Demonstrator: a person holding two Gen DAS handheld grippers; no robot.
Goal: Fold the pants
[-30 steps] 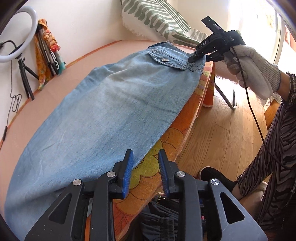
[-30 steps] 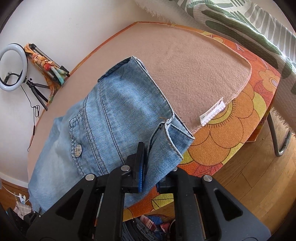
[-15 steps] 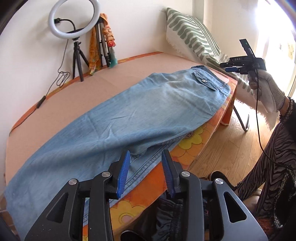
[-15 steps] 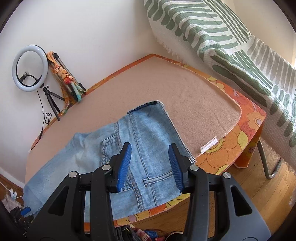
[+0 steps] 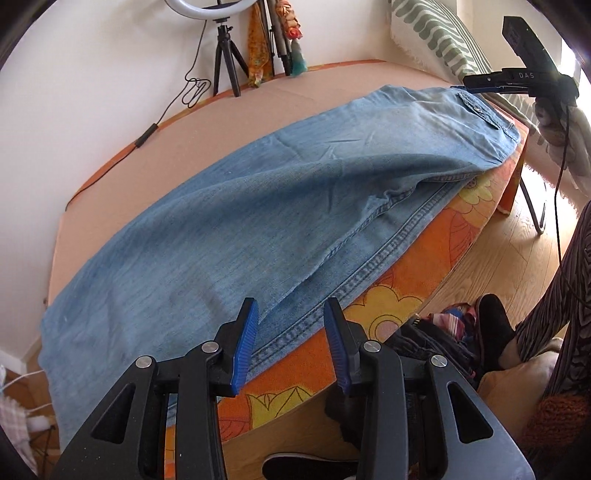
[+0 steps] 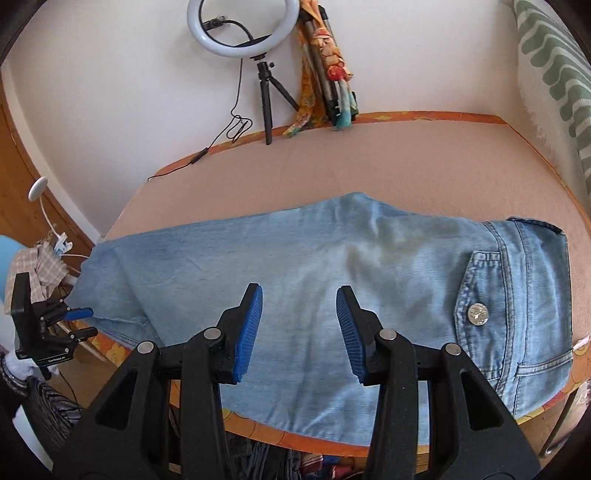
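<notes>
Light blue jeans (image 5: 258, 229) lie lengthwise on the pink-covered bed (image 6: 332, 158), one leg folded over the other, with the waist and buttoned pocket (image 6: 476, 314) at the right end. My left gripper (image 5: 291, 325) hovers open over the jeans' near seam at the bed's edge, nothing between its blue pads. It also shows at the far left as the left gripper (image 6: 79, 323), held off the hem end. My right gripper (image 6: 299, 306) is open above the thigh area and touches no cloth. From the other side, the right gripper (image 5: 461, 86) hangs beyond the waist.
A ring light on a tripod (image 6: 242, 29) and a folded tripod with a scarf (image 6: 325, 74) stand at the wall behind the bed. A green striped pillow (image 5: 436, 40) leans at the head end. Clothes (image 5: 443, 332) and a person's legs (image 5: 554, 295) are on the wooden floor.
My right gripper let go of the waistband, opened, and drew back and up over the thigh area. My left gripper widened a little and moved along the bed edge towards the hem end.
</notes>
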